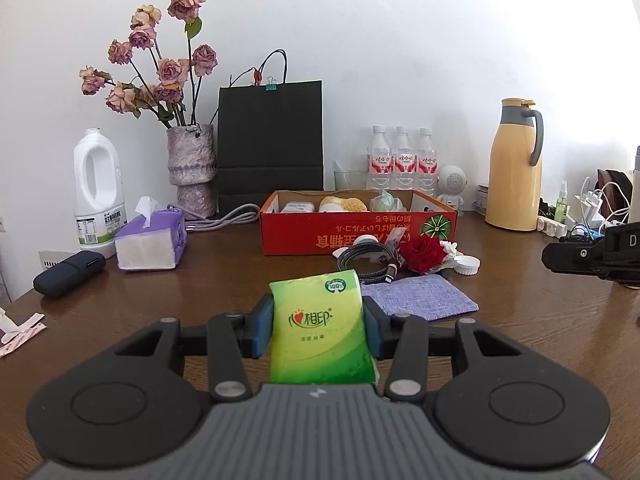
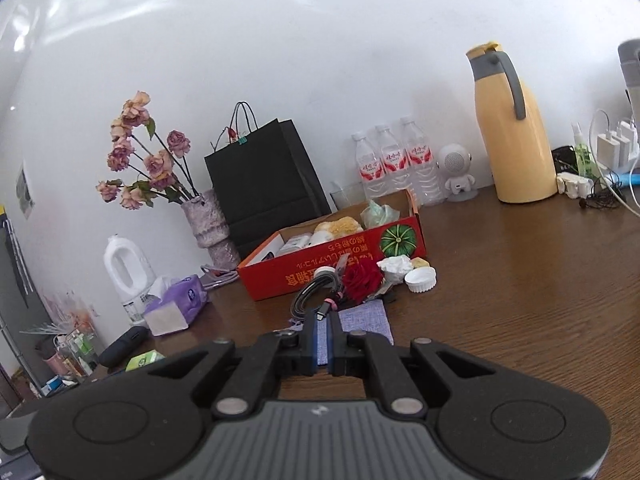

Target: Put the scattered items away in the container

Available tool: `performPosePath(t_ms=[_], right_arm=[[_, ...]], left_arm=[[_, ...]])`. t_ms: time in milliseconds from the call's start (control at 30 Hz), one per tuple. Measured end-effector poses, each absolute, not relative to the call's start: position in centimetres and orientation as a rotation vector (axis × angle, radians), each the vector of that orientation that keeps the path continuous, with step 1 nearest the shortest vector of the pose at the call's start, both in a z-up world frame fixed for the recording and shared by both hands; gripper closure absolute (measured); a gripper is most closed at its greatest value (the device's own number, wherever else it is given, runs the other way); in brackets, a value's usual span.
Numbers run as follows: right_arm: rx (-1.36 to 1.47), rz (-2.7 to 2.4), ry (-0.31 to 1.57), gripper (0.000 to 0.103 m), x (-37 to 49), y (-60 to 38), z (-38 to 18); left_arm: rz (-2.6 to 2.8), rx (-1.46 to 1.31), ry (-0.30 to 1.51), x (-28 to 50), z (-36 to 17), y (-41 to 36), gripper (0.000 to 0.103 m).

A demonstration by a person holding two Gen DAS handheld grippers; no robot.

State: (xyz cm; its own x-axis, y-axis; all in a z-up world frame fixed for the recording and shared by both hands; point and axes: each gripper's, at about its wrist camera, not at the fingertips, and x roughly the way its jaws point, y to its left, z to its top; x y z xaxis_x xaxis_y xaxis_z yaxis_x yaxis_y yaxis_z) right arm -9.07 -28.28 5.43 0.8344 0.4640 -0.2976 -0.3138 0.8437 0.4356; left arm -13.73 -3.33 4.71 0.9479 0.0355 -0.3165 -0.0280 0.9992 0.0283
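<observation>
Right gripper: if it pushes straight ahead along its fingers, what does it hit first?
Probably the purple woven fabric pouch lying beyond the right gripper, then the coiled black charging cable. Its height above the table is unclear.

A: Table point(image 1: 520, 320): dark wood, visible grain, semi-gloss; it reflects the window light. Red box point(image 1: 360, 236): printed cardboard, matt, raw brown on its inner walls.

B: Tissue pack point(image 1: 320, 320) in the left gripper point(image 1: 318, 330): thin plastic film, shiny, slightly creased. The pads point(image 1: 262, 328) look like blue rubber, matt; the gripper body is black matt plastic with bright metal pins.

A: Pouch point(image 2: 366, 320): lilac woven cloth, coarse weave, matt. Cable point(image 2: 310, 300): braided sheath, dull grey.

B: Jug point(image 2: 516, 140): smooth yellow satin shell, grey plastic handle. Bottles point(image 1: 402, 160): clear plastic, glossy labels. Bag point(image 1: 270, 140): black matt paper. Vase point(image 1: 192, 168): rough, mottled, stone-like.
</observation>
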Motion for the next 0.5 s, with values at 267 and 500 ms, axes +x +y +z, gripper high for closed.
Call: performPosePath(t_ms=[267, 500], right_arm=[[0.204, 0.376, 0.455, 0.082, -4.6, -25.3, 5.1], [0.019, 0.403, 0.424, 0.040, 6.7, -19.5, 6.2]], left_arm=[[0.036, -0.017, 0.391, -10.5, 4.2, -1.8, 0.057], [0.082, -0.034, 0.420, -6.5, 4.2, 0.1, 0.057]])
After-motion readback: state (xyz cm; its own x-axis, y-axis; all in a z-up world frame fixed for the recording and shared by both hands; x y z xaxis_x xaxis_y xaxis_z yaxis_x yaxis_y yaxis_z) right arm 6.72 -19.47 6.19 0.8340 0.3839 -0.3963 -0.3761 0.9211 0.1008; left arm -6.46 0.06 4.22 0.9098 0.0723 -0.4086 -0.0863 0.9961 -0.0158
